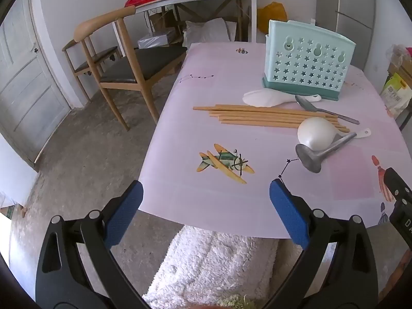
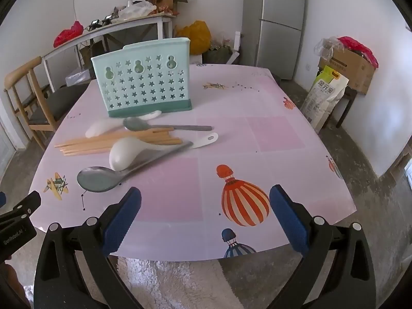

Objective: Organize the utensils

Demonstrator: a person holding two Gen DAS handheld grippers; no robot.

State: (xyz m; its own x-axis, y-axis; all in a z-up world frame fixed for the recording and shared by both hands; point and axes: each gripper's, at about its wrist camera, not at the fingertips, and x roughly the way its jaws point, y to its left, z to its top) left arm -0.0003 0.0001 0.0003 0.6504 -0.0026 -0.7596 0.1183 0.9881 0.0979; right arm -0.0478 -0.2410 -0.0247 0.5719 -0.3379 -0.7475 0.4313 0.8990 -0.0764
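Pink printed tablecloth (image 2: 257, 139) spreads ahead of both grippers. Left gripper (image 1: 206, 200) and right gripper (image 2: 205, 203) hang at the near edge, jaws spread wide, gripping nothing. Just beyond: large grey metal ladle (image 2: 103, 179), white plastic rice spoon (image 2: 123, 152), wooden chopsticks (image 2: 113, 143), small metal spoon (image 2: 144, 125), white scoop (image 1: 265, 97). Farthest, upright mint-green star-perforated utensil holder (image 2: 144, 82).
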